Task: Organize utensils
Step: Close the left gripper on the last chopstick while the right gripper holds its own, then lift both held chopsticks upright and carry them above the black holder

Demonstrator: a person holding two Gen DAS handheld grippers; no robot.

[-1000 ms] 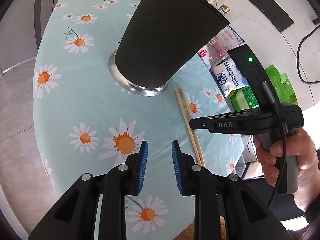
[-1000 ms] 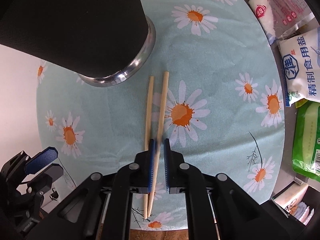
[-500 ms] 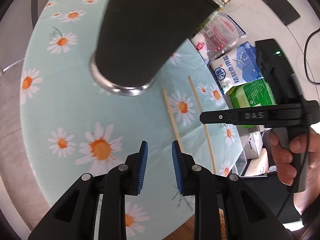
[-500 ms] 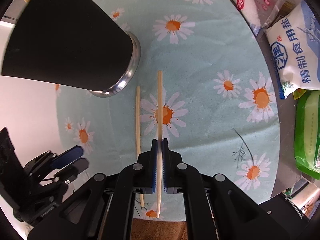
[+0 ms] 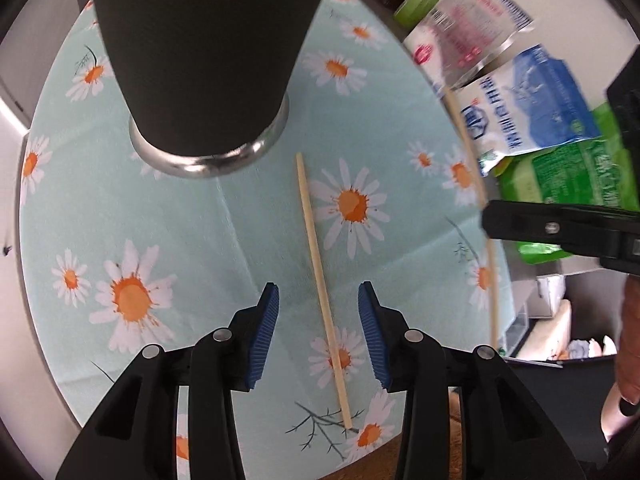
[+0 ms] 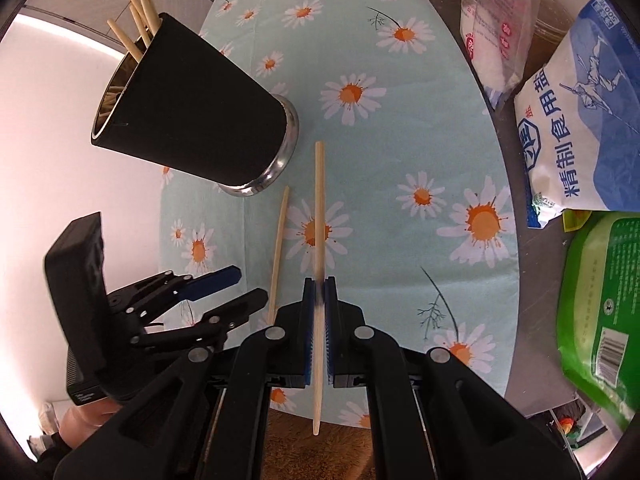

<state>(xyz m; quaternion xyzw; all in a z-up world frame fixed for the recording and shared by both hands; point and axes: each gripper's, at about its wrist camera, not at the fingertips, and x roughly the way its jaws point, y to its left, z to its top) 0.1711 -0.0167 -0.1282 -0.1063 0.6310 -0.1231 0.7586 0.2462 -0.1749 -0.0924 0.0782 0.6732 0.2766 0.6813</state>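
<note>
Blue-white bag (image 6: 576, 128) reads 精制食用盐 | right tongs (image 6: 319, 312) clamp chopstick (image 6: 319, 208) | left tongs (image 5: 318, 320) just opening, nothing gripped

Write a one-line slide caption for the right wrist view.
Right gripper clamps one pale wooden chopstick above the daisy-print tablecloth; its twin lies beside the black steel-based utensil cup.

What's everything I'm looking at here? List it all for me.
utensil holder: one, black with a steel base, on the cloth, holding chopsticks
loose chopstick: one, pale wood, flat on the cloth
held chopstick: one, pale wood, lifted
tablecloth: one, pale blue with daisies
salt bag: one, blue and white, beside the cloth
green bag: one, beside it
left gripper: black, blue pads, open over the loose chopstick
right gripper: clamped on the held chopstick
</note>
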